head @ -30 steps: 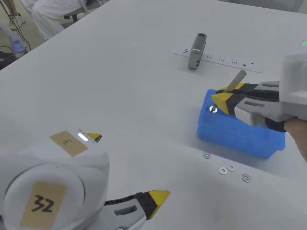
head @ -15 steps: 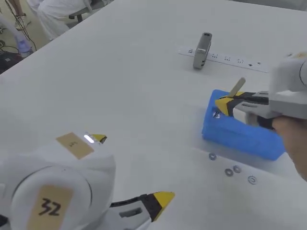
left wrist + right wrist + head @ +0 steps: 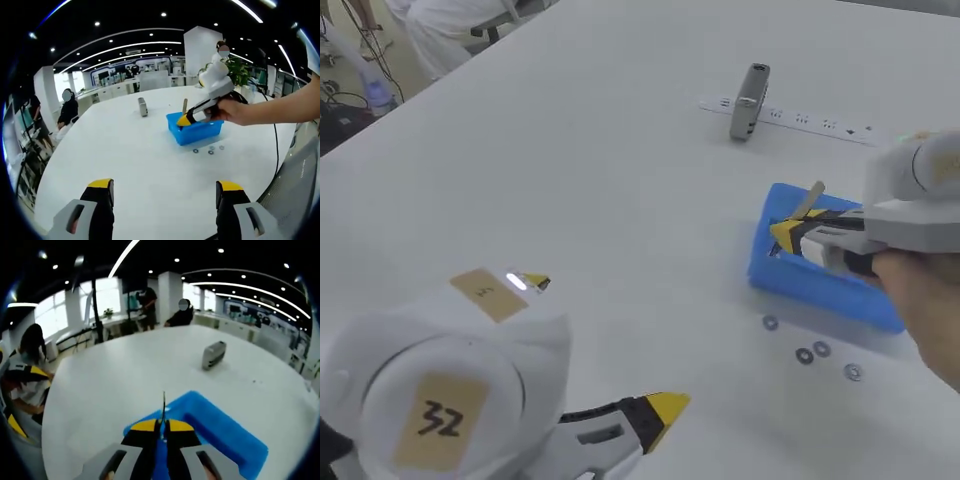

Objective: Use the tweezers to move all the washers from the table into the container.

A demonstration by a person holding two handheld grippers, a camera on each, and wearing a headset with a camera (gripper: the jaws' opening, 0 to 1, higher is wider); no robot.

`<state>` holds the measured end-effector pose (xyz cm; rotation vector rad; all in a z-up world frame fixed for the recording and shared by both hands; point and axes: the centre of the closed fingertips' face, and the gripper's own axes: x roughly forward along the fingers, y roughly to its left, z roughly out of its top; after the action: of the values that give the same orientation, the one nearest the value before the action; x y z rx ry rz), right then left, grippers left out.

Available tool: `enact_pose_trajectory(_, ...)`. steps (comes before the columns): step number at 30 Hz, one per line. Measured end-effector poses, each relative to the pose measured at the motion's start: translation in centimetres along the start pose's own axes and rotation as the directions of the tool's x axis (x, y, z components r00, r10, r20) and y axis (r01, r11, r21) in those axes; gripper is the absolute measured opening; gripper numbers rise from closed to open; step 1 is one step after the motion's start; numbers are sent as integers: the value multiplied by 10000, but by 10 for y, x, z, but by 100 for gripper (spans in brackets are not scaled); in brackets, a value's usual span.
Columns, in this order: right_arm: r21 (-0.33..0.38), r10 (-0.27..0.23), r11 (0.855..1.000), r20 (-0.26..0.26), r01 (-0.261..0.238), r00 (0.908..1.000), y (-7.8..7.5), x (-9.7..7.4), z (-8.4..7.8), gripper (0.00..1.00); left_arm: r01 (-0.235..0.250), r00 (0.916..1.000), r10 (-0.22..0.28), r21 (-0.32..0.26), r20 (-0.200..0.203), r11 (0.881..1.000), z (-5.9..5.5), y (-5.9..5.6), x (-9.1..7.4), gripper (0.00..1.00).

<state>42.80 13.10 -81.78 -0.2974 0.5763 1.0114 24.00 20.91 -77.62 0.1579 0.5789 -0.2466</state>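
Bright ceiling lights and open-plan desks are ringing a broad white worktop (image 3: 580, 150). Over its right-hand part, the right gripper (image 3: 162, 426) is pressing its yellow-tipped jaws together on the tweezers (image 3: 163, 402). The tweezers' points are reading as one thin dark line, so they are looking pinched nearly closed. Whether anything is sitting between them I cannot tell. In the head view the tweezers' tan back end is sticking up above the jaws. The points are hanging over the end of the blue container (image 3: 810, 285) that is lying nearer the worktop's middle.

Four washers (image 3: 805, 356) are lying flat on the bare worktop just beside the container's near long wall. They are showing as small silvery rings, each with a round hole. One is lying alone, two are sitting close together, and the fourth is lying a little further along.

Toward the far edge, a grey device (image 3: 750, 100) is standing at the end of a white power strip (image 3: 800, 122).

Well apart, near the worktop's near edge, the left gripper (image 3: 165, 185) is hovering with its jaws spread wide, gripping nothing.
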Motion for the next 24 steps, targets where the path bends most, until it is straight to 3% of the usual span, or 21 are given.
enact_pose_trajectory(1,27,7,10000,183,-7,9998,0,-1,2,3,-2,10000,2,3,-6,10000,0,0,0,86)
enact_pose_trajectory(5,162,-12,9999,129,10,9999,-1,-3,2,3,-8,10000,8,21,-15,10000,0,0,0,85)
enact_pose_trajectory(15,-573,-280,9978,858,330,9959,9,-42,33,3,-3,10000,3,82,6,10000,0,0,0,85)
enact_pose_trajectory(18,-406,-221,9988,934,260,9954,2,-38,35,3,23,10000,-23,68,11,10000,1,-1,0,85)
enact_pose_trajectory(24,94,32,9999,578,-38,9983,0,-20,20,3,9,10000,-9,109,-42,9999,0,-1,0,85)
